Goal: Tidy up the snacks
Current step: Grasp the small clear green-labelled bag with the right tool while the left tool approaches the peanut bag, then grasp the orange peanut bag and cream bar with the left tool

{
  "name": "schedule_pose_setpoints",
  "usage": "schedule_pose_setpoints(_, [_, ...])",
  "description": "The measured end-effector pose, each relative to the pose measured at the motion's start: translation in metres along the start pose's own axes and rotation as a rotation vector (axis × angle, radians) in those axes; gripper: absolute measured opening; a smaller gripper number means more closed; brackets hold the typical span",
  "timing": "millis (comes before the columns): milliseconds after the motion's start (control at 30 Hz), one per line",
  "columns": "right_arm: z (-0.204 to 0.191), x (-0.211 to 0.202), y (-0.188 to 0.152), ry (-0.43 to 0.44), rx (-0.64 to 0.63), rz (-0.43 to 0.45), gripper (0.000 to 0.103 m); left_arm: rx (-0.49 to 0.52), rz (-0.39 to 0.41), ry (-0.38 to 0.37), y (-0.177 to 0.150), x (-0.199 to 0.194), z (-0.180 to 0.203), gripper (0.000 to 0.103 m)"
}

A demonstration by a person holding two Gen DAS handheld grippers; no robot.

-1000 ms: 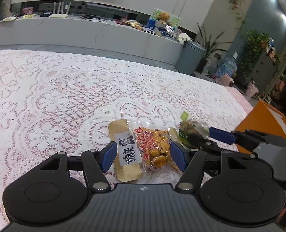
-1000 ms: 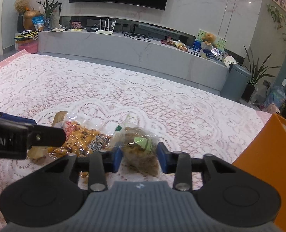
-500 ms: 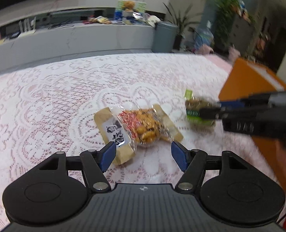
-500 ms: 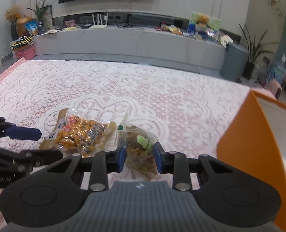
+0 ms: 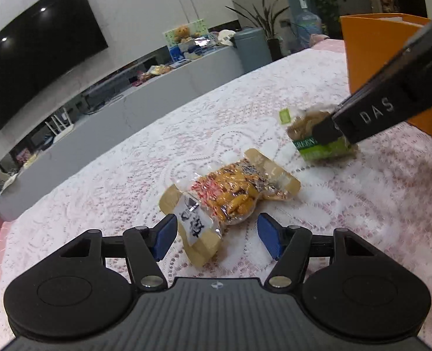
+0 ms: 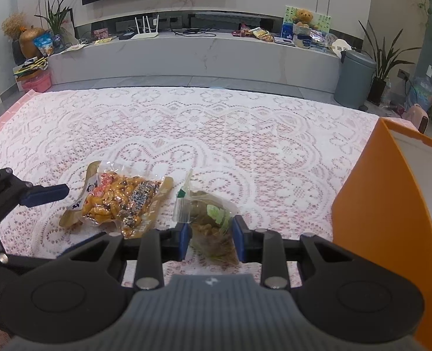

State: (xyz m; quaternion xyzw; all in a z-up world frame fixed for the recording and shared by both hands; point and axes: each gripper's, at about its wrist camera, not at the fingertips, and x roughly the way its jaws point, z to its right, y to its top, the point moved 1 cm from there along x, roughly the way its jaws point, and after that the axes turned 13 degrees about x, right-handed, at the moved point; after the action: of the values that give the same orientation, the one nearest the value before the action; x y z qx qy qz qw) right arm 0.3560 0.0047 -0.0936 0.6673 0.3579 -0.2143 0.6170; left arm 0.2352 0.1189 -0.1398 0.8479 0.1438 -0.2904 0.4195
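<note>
A clear packet of orange and red snacks (image 5: 233,196) with a tan end label lies flat on the lace tablecloth (image 6: 216,122). My left gripper (image 5: 217,238) hovers at its near end. Its jaws are wide and closing, with the packet's labelled end between the blue pads, which do not touch it. A smaller clear bag of brown snacks with a green label (image 6: 207,210) is pinched between the pads of my right gripper (image 6: 211,235). That bag (image 5: 318,146) sits low at the cloth beside the orange box (image 6: 376,219); I cannot tell whether it rests on the cloth.
The orange box (image 5: 371,55) stands open-topped at the table's right edge. Bare lace cloth stretches behind and left of the snacks. Beyond the table are a grey bin (image 6: 354,76), a long low cabinet (image 6: 204,55) and a wall television.
The left wrist view has rolled and my left gripper has drawn nearer the orange packet's labelled end. My right gripper has tightened on the green-label bag and carried it a little toward the orange box.
</note>
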Motion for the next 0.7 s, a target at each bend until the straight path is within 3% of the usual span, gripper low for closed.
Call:
schedule_pose_setpoints(100, [0.000, 0.001, 0.000, 0.001, -0.001, -0.003, 0.029, 0.018, -0.006, 0.042, -0.002, 0.001, 0.000, 0.065])
schedule_pose_setpoints(233, [-0.001, 0.001, -0.001, 0.000, -0.003, -0.003, 0.029, -0.008, -0.009, 0.031, -0.003, 0.004, -0.004, 0.055])
schedule_pose_setpoints(400, [-0.005, 0.001, -0.002, -0.005, -0.017, 0.001, 0.029, -0.002, -0.009, 0.028, 0.000, 0.005, 0.003, 0.022])
schedule_pose_setpoints(700, [-0.004, -0.001, -0.002, -0.006, -0.015, 0.006, 0.029, -0.077, 0.042, 0.038, 0.012, -0.018, -0.007, 0.008])
